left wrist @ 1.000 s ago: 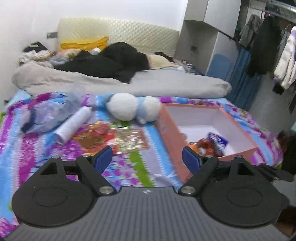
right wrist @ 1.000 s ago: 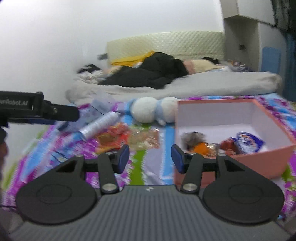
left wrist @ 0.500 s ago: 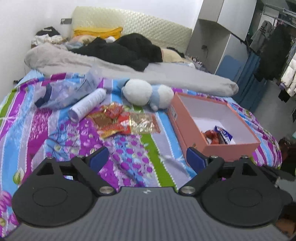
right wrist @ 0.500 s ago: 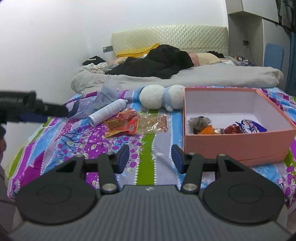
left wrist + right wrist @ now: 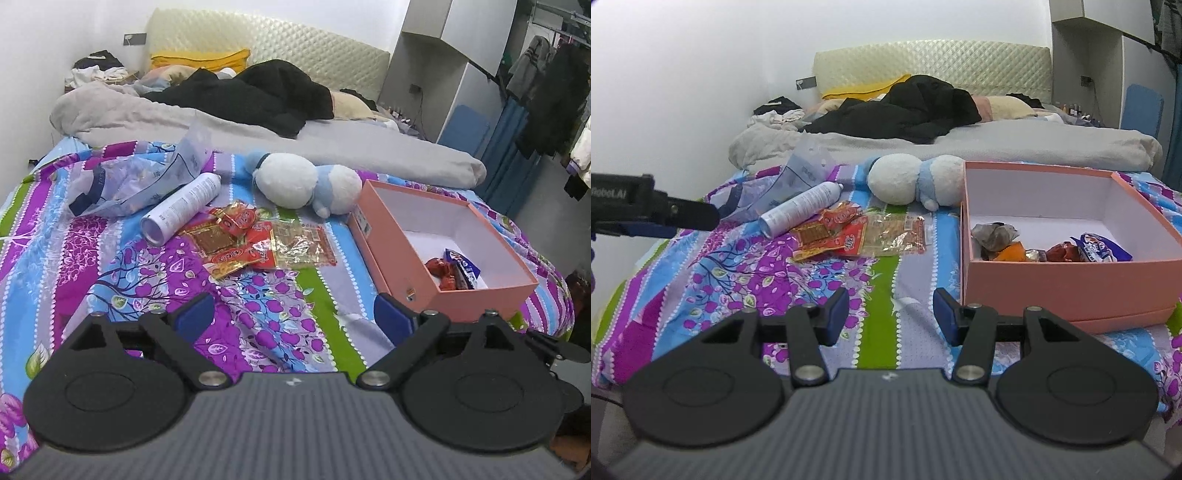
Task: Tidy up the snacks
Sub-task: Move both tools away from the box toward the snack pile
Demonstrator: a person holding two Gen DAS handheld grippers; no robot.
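Several red and gold snack packets lie in a pile on the flowered bedspread, with a clear gold-printed packet beside them; the pile also shows in the right wrist view. A pink open box to the right holds a few snacks; in the right wrist view the box holds several wrapped snacks. My left gripper is open and empty, well short of the pile. My right gripper is open and empty, near the box's left front corner.
A white spray can lies left of the pile, a clear plastic bag beyond it. A white and blue plush toy sits behind the snacks. A grey duvet and black clothes cover the bed's far half. The left tool juts in at left.
Both grippers have pulled back and up from the bed, so snacks and box look farther away. Both stay open and empty. Nothing on the bed has moved.
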